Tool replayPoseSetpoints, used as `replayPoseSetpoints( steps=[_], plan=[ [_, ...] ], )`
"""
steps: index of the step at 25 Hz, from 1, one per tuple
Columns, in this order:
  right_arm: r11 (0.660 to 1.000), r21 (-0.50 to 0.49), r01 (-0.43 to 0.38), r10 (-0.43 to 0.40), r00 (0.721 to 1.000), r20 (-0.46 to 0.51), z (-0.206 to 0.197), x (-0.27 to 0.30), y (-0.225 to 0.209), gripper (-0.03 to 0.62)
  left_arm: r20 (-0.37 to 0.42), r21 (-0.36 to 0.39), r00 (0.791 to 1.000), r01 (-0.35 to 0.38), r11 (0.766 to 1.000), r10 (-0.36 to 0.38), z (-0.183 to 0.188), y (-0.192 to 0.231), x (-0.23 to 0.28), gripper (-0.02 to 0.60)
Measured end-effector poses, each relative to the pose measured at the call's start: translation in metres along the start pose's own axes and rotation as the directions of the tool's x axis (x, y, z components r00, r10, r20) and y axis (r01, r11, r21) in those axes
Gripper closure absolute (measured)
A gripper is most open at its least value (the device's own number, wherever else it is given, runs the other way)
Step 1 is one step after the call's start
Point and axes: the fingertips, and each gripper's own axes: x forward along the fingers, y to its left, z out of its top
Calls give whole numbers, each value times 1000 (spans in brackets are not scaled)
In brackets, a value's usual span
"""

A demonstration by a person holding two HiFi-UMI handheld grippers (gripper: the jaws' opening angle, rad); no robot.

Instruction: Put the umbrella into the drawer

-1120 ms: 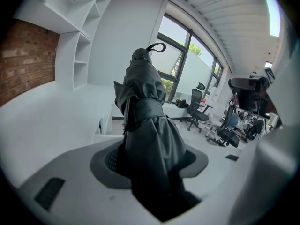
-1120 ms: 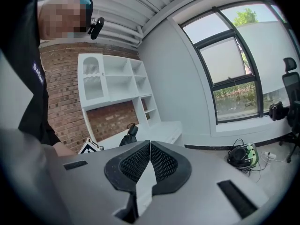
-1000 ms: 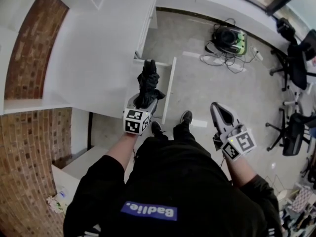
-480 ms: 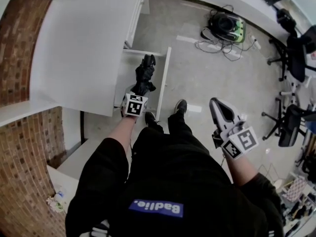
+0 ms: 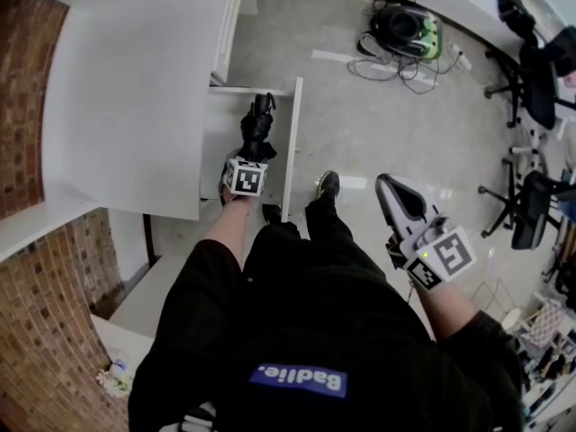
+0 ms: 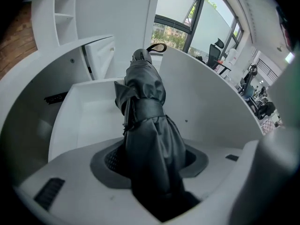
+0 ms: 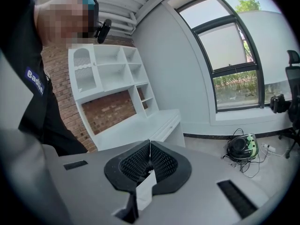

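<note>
A folded black umbrella (image 5: 256,131) (image 6: 147,125) with a strap round its middle and a loop at its far tip is clamped between the pads of my left gripper (image 5: 247,162) (image 6: 150,163). The gripper points steeply down into the pulled-out white drawer (image 5: 214,142) (image 6: 89,116) under the white desk (image 5: 135,88), and the umbrella's tip is inside the drawer's walls. My right gripper (image 5: 399,201) (image 7: 149,161) hangs apart at the right over the floor, jaws together, holding nothing.
The drawer's front panel (image 5: 291,147) stands next to my feet (image 5: 328,185). On the floor beyond lies a green and black device with cables (image 5: 405,30). Office chairs (image 5: 535,88) stand at the right. A brick wall (image 5: 36,97) borders the desk on the left.
My left gripper has sunk with the umbrella from above the drawer down into it, tilting steeper. The right gripper has barely shifted.
</note>
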Motion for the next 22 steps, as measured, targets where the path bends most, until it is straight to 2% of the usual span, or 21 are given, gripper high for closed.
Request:
replayPoseSetpoints(
  steps=[7, 14, 18, 22],
  plan=[
    [1000, 5, 26, -26, 1000, -7, -4, 0, -7, 563, -96, -27, 995, 12, 1000, -15, -23, -2, 33, 344],
    [999, -9, 43, -43, 999, -20, -5, -2, -15, 563, -125, -54, 992, -31, 998, 24, -25, 8, 45, 342],
    [998, -20, 57, -58, 998, -34, -7, -7, -20, 563, -165, -94, 986, -2, 996, -13, -35, 1, 57, 341],
    [997, -33, 72, -74, 996, -46, -10, -10, -25, 563, -211, -100, 977, -20, 995, -2, -41, 2, 60, 336]
  ],
)
